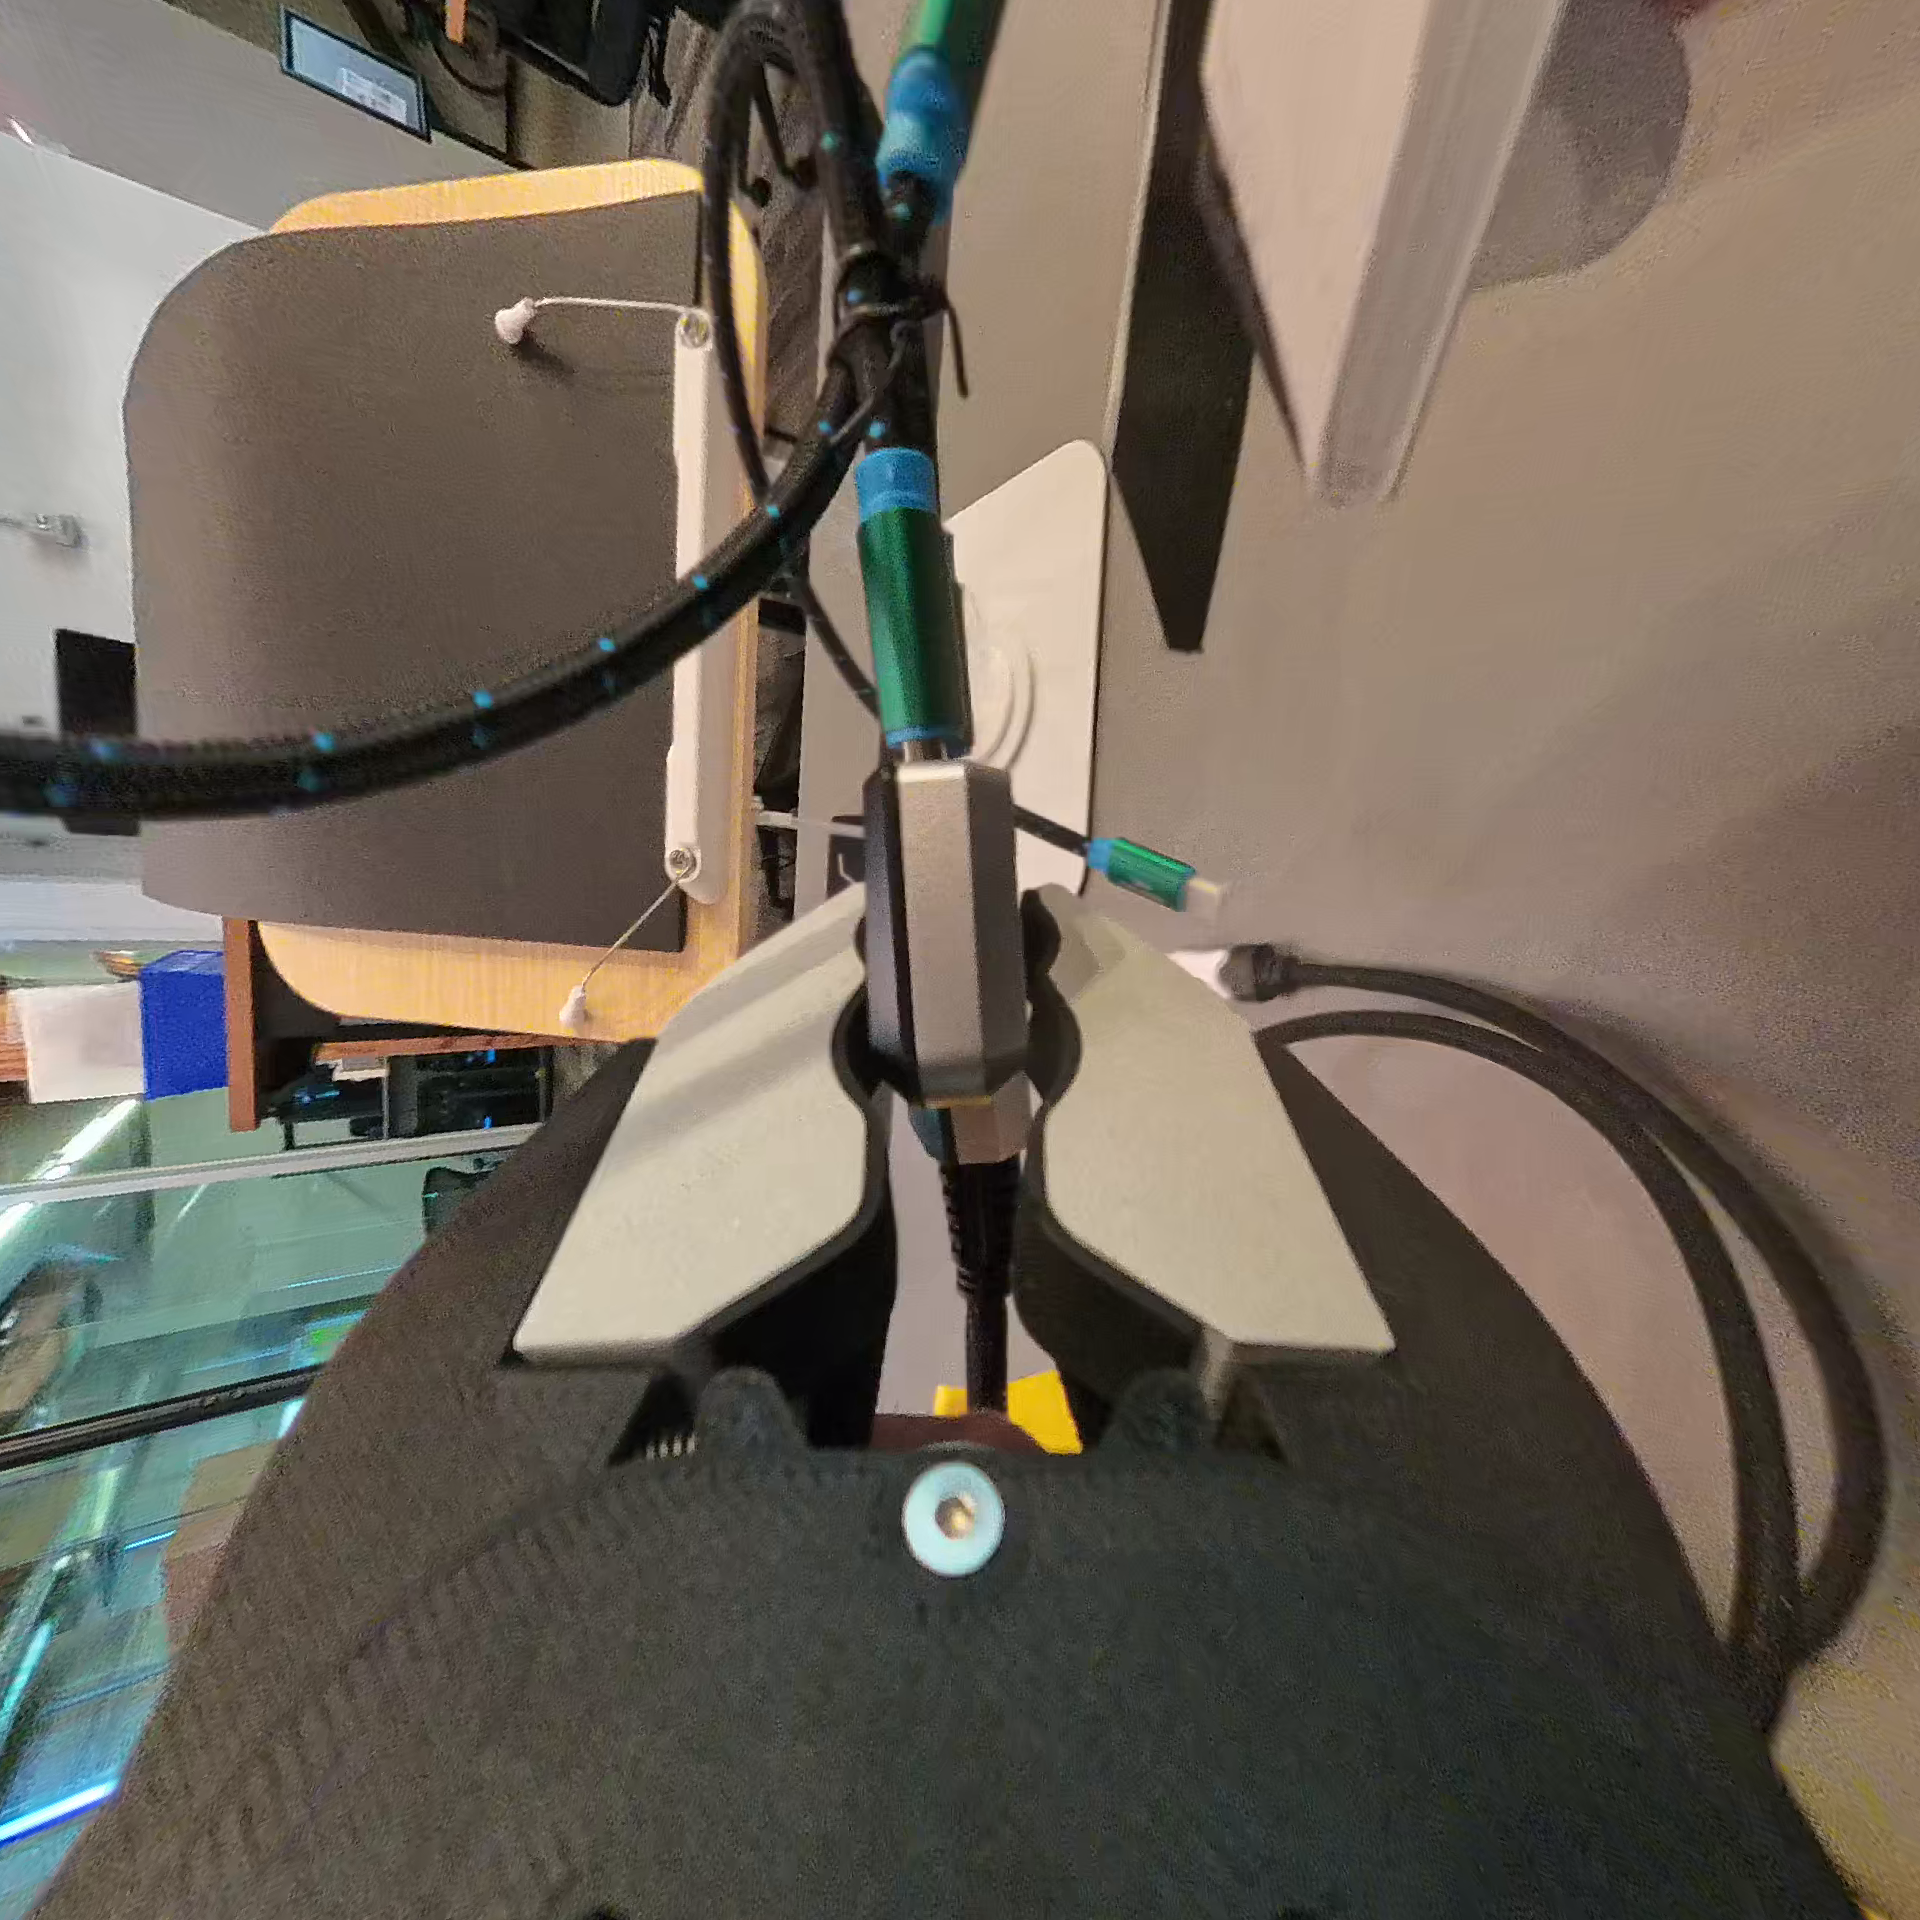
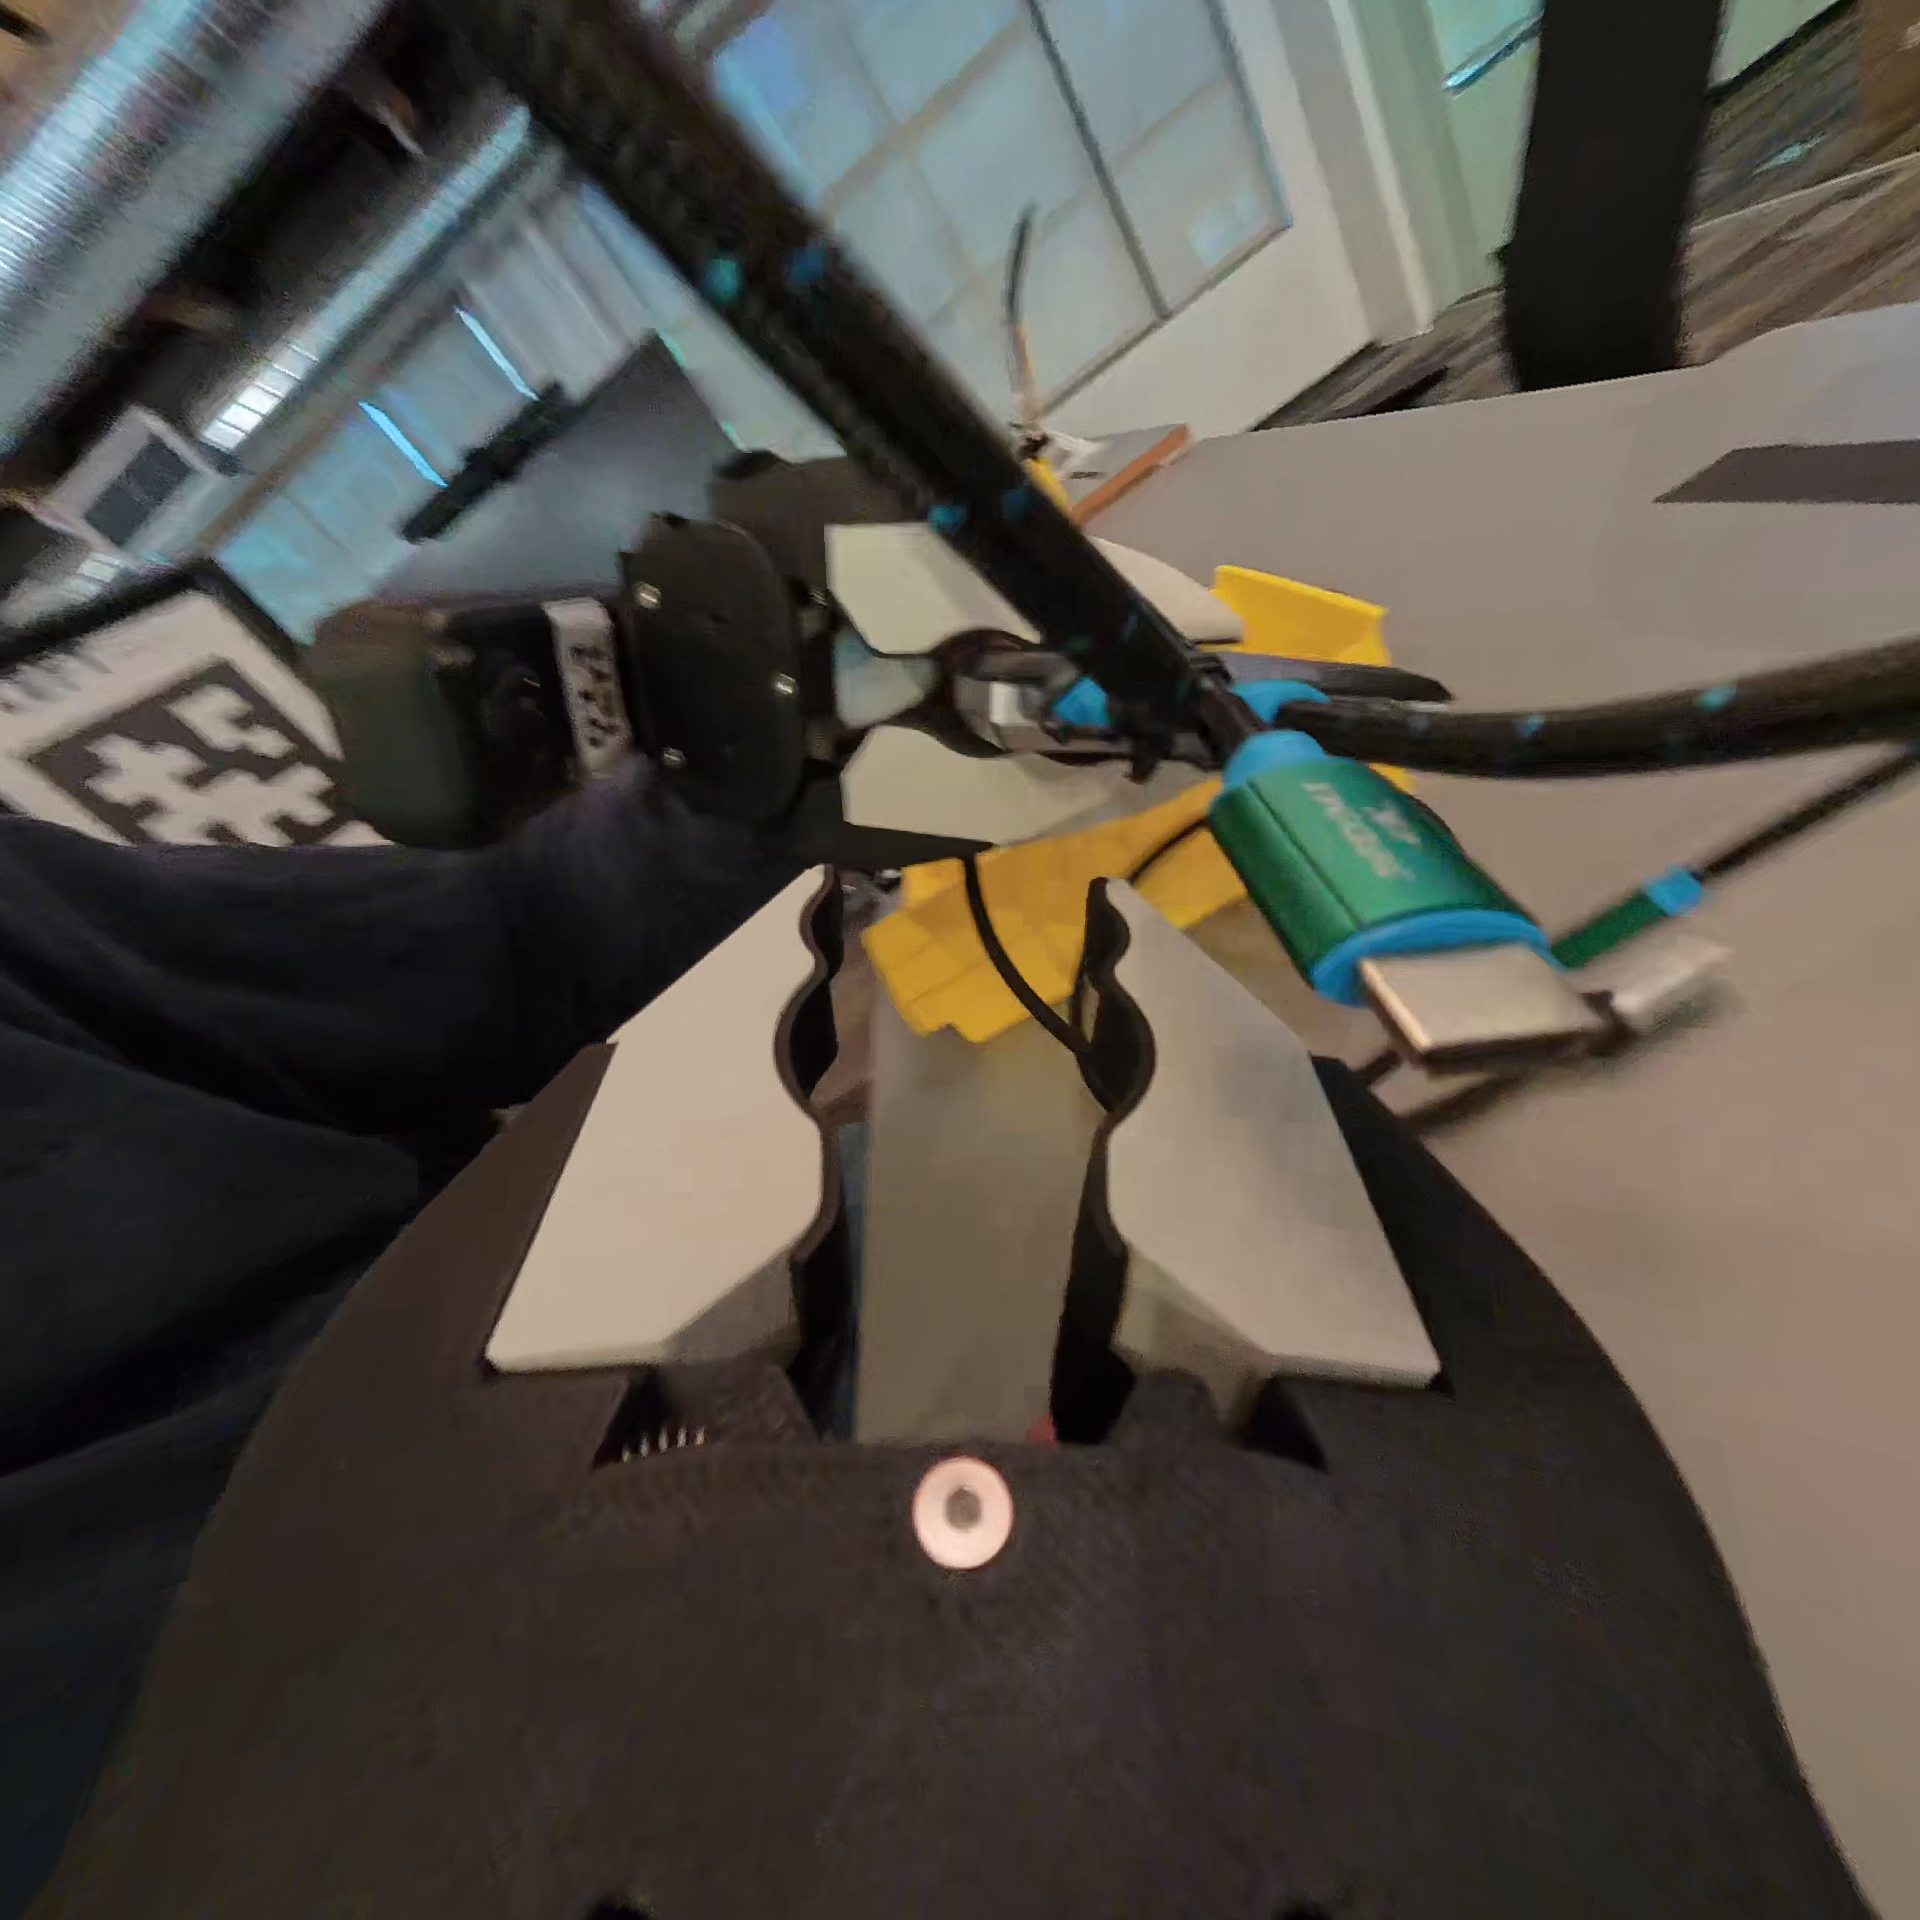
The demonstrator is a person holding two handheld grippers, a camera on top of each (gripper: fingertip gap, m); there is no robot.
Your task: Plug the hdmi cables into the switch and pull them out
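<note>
- The left gripper (image 1: 940, 997) is clamped on the grey HDMI switch (image 1: 940, 925), pinched edge-on between its two grey fingers (image 1: 727, 1143); the switch's own black braided lead (image 1: 977, 1299) runs back between them.
- A green HDMI plug (image 1: 909, 613) with a blue collar is seated in the far end of the switch.
- From it a black braided cable with blue flecks (image 1: 416, 727) sweeps off to the left.
- A second green plug (image 1: 1148, 878) lies loose on the grey table (image 1: 1558, 831) just beyond.
- The right gripper (image 2: 961, 997) is part-open and holds nothing; a thin black wire (image 2: 997, 966) crosses the gap.
- Beyond it to the right hangs a free green HDMI plug (image 2: 1361, 873) with its metal tip bare; it bears pale lettering, partly blurred.
- A yellow plastic piece (image 2: 966, 945) rests on the table (image 2: 1558, 1247).
- Farther off, a printed black-and-white marker (image 2: 187, 748) sits behind the left gripper (image 2: 935, 686).
</note>
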